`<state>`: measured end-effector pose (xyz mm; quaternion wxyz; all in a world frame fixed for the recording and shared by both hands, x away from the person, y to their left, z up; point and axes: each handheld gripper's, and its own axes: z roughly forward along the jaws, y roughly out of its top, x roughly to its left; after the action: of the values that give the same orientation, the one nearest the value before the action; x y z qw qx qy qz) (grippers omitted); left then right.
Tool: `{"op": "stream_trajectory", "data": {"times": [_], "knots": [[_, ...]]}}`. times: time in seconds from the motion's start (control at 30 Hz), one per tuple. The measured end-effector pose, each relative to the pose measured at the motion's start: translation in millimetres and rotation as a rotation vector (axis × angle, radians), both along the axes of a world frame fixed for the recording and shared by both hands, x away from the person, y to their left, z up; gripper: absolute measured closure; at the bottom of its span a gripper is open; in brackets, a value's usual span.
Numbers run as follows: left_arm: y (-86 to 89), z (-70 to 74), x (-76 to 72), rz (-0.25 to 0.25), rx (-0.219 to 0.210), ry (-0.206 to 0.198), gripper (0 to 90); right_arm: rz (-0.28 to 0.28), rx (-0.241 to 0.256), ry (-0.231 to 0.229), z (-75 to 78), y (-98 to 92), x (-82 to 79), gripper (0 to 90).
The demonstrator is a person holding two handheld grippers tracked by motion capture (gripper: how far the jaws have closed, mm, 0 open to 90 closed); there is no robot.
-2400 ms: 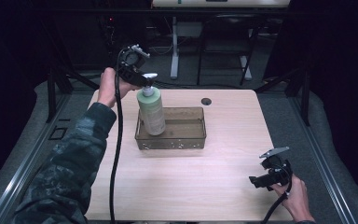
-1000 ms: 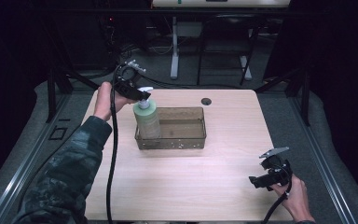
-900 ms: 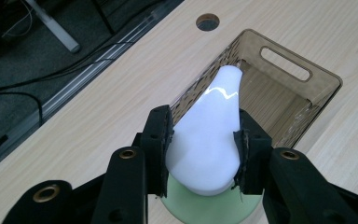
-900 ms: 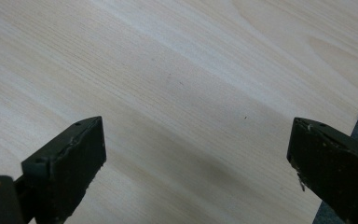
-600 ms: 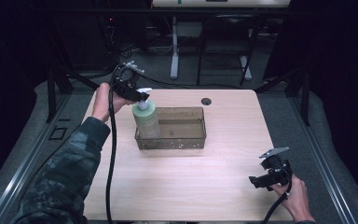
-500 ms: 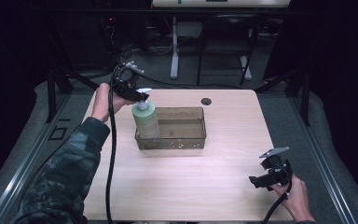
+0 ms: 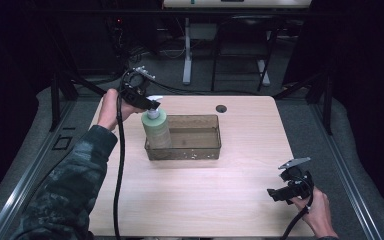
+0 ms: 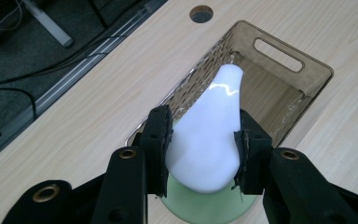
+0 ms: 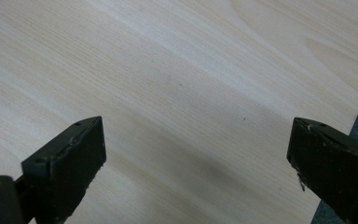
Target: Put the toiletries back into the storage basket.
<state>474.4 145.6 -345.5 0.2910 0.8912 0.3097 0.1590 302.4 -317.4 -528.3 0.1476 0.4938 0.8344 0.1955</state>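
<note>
A pale green pump bottle (image 7: 156,131) stands upright inside the left end of a translucent brown bin (image 7: 200,150). My left gripper (image 7: 147,104) is shut on the bottle's white pump head (image 8: 209,140), one jaw on each side of it, with the green body (image 8: 200,207) just below. The bin's rim and handle slot (image 8: 279,53) lie beyond it. Whether the bottle's base rests on the bin floor I cannot tell. Low over bare wood near the table's front right corner, my right gripper (image 7: 275,194) is open and holds nothing (image 9: 196,172).
A round cable hole (image 7: 221,108) sits in the table behind the bin. The wooden tabletop (image 7: 205,200) stretches bare between the bin and the right gripper. Table legs and cables stand on the dark floor beyond the far edge (image 7: 187,55).
The left gripper has carried the bottle a little to the left and down into the bin's left end. The right gripper has stayed where it was.
</note>
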Motion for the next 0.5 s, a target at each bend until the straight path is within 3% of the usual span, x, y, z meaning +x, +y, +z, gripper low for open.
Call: {"op": "stream_trajectory", "data": {"times": [0.1,0.27,0.33,0.5], "knots": [[-3.1,1.2,-1.4,-0.012,0.024,0.009,62.0,-0.002,0.004,-0.002,0.5,-0.1,-0.2,3.8],[-2.9,0.3,-0.7,-0.002,0.008,0.023,60.9,-0.001,0.003,-0.004,0.9,-0.2,-0.4,3.8],[-2.9,-1.7,0.4,0.016,0.014,0.035,53.2,-0.001,0.003,-0.007,1.1,-0.4,-0.4,3.8],[1.2,-3.4,1.7,0.055,-0.03,0.041,34.3,-0.001,-0.001,-0.009,1.3,-1.1,-0.4,3.7]]}}
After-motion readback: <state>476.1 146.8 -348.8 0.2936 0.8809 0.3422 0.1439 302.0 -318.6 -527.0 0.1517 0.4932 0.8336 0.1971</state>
